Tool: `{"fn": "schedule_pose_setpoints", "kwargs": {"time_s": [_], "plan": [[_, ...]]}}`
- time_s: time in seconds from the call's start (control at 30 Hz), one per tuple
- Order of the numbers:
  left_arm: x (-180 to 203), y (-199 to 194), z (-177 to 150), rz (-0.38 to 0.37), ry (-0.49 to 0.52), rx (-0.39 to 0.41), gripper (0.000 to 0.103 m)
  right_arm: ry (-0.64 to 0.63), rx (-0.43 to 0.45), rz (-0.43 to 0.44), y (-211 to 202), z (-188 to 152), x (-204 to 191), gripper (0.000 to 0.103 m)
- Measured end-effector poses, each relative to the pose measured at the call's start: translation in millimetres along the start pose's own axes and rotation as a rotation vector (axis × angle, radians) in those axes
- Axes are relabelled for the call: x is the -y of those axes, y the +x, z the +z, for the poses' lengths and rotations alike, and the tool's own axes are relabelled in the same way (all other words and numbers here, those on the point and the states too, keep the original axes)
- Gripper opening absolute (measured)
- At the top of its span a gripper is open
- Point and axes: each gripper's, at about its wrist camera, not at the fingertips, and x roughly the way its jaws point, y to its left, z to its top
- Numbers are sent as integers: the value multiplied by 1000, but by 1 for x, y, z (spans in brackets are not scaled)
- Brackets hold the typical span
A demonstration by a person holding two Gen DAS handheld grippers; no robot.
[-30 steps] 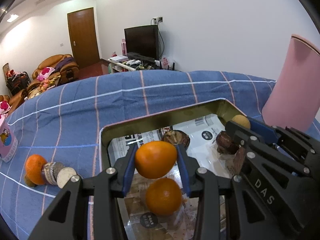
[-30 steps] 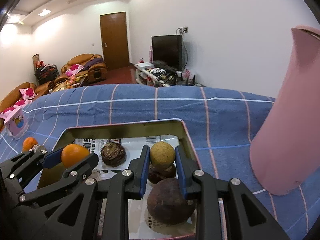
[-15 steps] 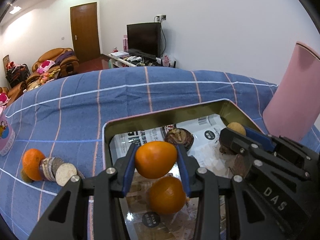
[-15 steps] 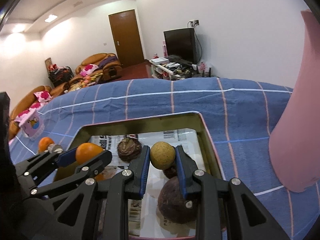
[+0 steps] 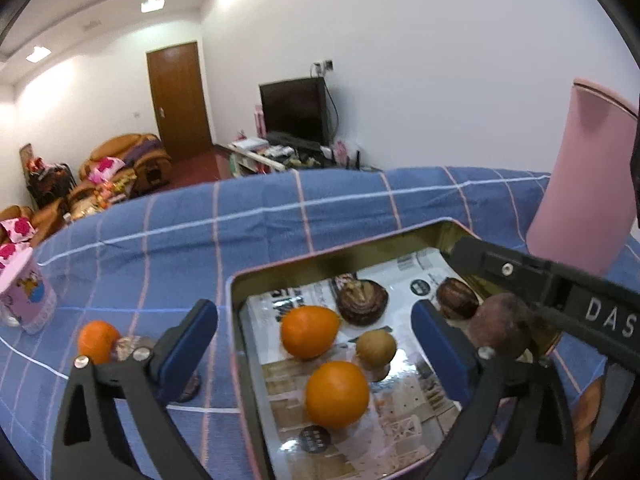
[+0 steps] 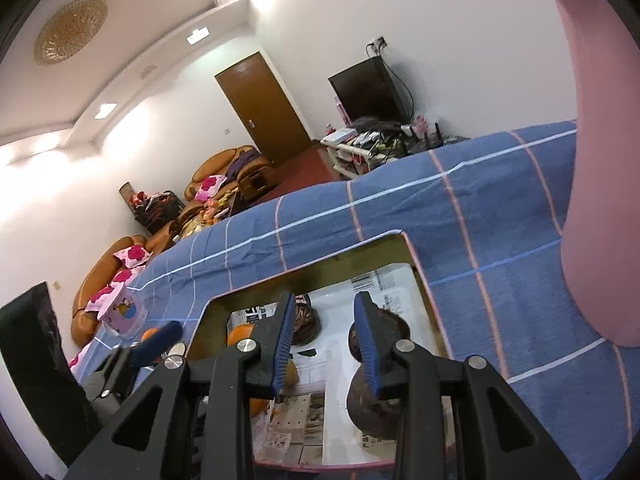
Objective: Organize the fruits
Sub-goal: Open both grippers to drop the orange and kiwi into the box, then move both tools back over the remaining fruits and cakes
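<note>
Two oranges (image 5: 310, 337) lie in the tray (image 5: 280, 276) between my left tool's (image 5: 316, 344) wide-open fingers; my right tool (image 6: 326, 342) gapes empty above.

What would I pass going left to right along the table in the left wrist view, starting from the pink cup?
Pink cup → orange on the cloth → rear orange in the tray → small tan fruit → dark brown fruit by the tray's right wall → tall pink container.
</note>
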Motion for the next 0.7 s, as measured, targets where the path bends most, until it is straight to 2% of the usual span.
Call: {"fn": "schedule_pose_setpoints", "kwargs": {"time_s": [0.07,0.23,0.33,0.4,0.47,0.6,0.7], "plan": [[-2,-4,0,14,-1,23,100,-6,28,-22,-4,1,-1,32],[-10,-6,0,34,-15,29,103,-82,120,-181,-16,0,-11,32],[-13,-5,-1,37,-21,26,103,-121,198,-233,-24,-4,-12,33],[-16,-6,-2,38,-24,25,103,-126,200,-251,-26,-4,-11,42],[-18,-5,-3,39,-26,14,103,-109,199,-247,-27,-4,-9,66],[-22,-7,-6,43,-29,8,103,-82,229,-230,-36,-6,-5,68],[-23,-11,-8,66,-8,11,103,-79,217,-241,-35,-7,-8,68]]}}
